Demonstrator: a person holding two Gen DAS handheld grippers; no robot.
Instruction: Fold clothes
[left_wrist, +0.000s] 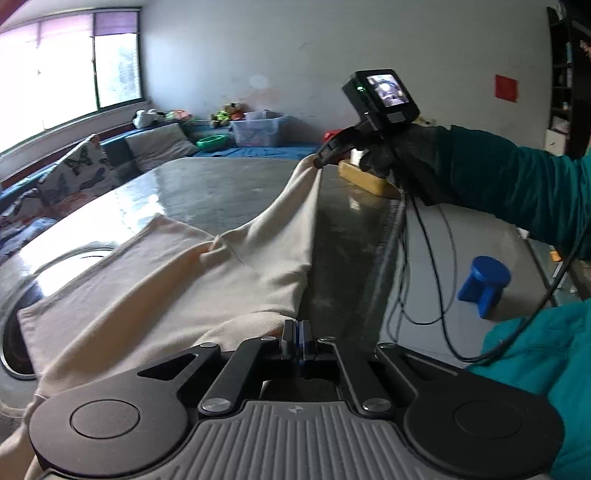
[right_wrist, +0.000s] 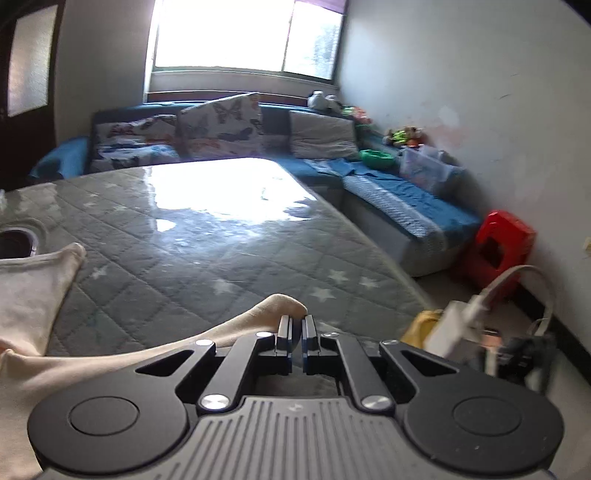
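A cream garment (left_wrist: 155, 280) lies partly spread on the grey quilted table (left_wrist: 207, 188). My left gripper (left_wrist: 297, 325) is shut on its near edge. Farther back, the right gripper (left_wrist: 320, 159), held by a gloved hand in a teal sleeve, pinches another corner and lifts it above the table, so the cloth stretches taut between the two. In the right wrist view my right gripper (right_wrist: 297, 320) is shut on that cream corner (right_wrist: 273, 304), while the rest of the garment (right_wrist: 33, 291) sags to the left over the star-patterned table (right_wrist: 221, 258).
A round dark opening (left_wrist: 14, 332) sits in the table under the garment's left side. A yellow block (left_wrist: 365, 179) lies at the far table edge. Cables (left_wrist: 424, 258) hang off the right edge near a blue stool (left_wrist: 484, 284). Sofa, cushions, plastic bin (right_wrist: 424, 170) and red stool (right_wrist: 498, 247) surround the table.
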